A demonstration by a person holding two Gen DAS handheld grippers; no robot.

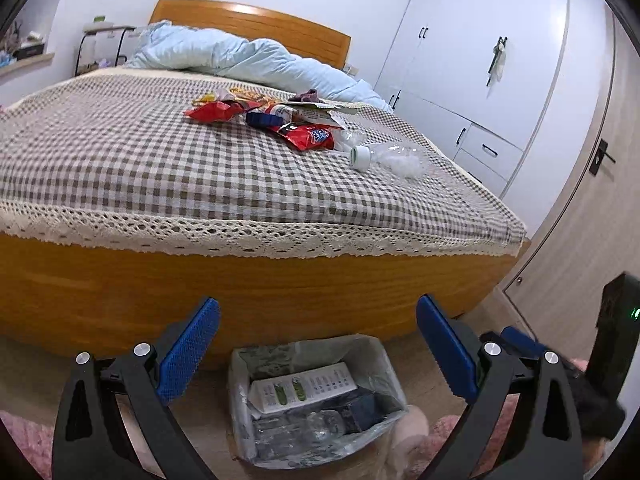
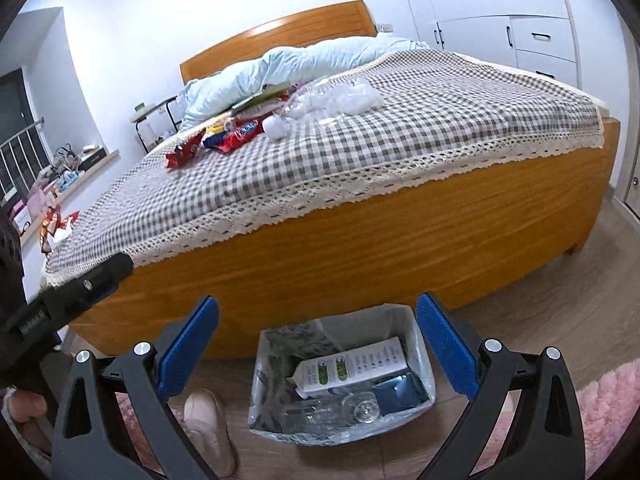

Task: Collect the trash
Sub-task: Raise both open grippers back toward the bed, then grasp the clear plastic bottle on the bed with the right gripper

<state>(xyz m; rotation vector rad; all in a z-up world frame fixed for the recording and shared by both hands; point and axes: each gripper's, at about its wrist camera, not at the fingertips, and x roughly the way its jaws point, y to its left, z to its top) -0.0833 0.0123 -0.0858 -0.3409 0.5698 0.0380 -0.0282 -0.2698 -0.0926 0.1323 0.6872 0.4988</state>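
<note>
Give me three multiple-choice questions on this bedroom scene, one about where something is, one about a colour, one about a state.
1. Where is the trash bin?
A. on the bed
B. on the floor by the bed's wooden side
C. inside the wardrobe

2. What colour are the gripper pads?
A. blue
B. green
C. yellow

3. What state is the left gripper in?
A. shut on a wrapper
B. shut on a bottle
C. open and holding nothing

Answers: 1 B, the lined bin stands on the floor against the bed frame. 2 A, both pads show blue. 3 C, the fingers stand wide apart with only the bin visible between them.
</note>
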